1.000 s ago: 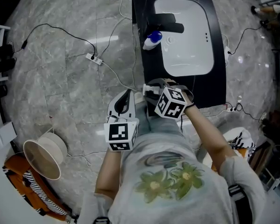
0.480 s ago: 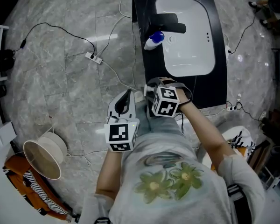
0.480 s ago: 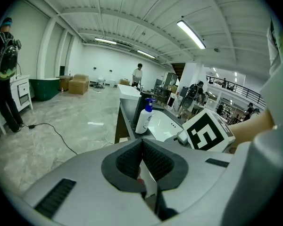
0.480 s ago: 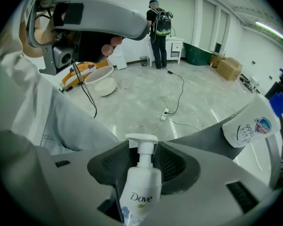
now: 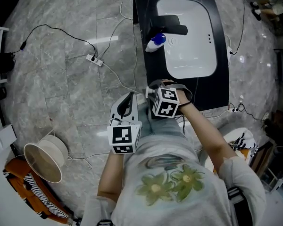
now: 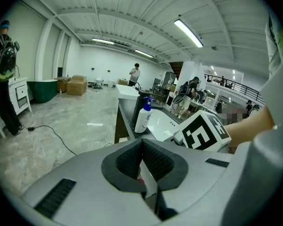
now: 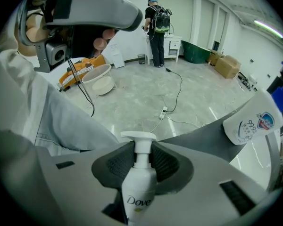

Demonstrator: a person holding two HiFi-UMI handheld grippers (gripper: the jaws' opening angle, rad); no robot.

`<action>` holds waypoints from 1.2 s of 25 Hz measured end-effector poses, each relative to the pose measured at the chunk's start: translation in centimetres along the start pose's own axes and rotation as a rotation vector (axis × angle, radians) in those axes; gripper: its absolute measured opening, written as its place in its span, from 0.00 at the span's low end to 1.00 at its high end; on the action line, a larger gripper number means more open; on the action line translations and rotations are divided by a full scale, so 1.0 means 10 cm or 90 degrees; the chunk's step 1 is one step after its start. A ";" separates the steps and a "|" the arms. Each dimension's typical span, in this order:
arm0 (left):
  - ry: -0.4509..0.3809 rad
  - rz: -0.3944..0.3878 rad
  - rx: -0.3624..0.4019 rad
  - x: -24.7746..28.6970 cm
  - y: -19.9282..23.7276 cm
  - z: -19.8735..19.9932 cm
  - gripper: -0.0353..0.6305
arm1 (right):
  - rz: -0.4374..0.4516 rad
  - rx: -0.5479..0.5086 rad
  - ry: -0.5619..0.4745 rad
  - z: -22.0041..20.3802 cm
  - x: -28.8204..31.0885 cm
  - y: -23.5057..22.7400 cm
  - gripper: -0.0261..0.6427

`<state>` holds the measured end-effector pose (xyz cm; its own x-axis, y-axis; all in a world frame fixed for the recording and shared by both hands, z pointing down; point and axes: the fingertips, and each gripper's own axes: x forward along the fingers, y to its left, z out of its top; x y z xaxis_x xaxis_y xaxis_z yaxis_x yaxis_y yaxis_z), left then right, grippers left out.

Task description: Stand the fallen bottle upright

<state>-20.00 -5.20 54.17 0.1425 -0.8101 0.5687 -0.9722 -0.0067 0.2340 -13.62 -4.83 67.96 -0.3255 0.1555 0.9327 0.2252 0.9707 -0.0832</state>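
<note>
Right claw (image 7: 142, 160) is closing against the pump neck of the white plastic pump bottle (image 7: 140, 194), bottom centre, its base cut off. Left claw (image 6: 141, 160) is together. Head view hides the bottle.

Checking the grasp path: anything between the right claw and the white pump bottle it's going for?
Nothing visible. The Dove bottle has its pump neck between the closing jaws of the right claw, with the pads against it on both sides. The blue-capped bottle stands well away by the faucet.
</note>
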 end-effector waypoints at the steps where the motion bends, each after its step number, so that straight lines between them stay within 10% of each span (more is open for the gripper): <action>1: 0.000 0.000 0.000 0.00 0.00 0.00 0.08 | 0.000 0.001 -0.003 0.01 -0.01 0.00 0.23; 30: -0.018 -0.039 0.050 -0.04 -0.40 0.20 0.08 | -0.140 0.116 -0.164 -0.06 -0.91 -0.16 0.22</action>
<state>-16.59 -6.08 51.42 0.1984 -0.8229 0.5324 -0.9734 -0.1018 0.2054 -10.45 -7.88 59.79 -0.5729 -0.0420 0.8185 -0.0353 0.9990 0.0266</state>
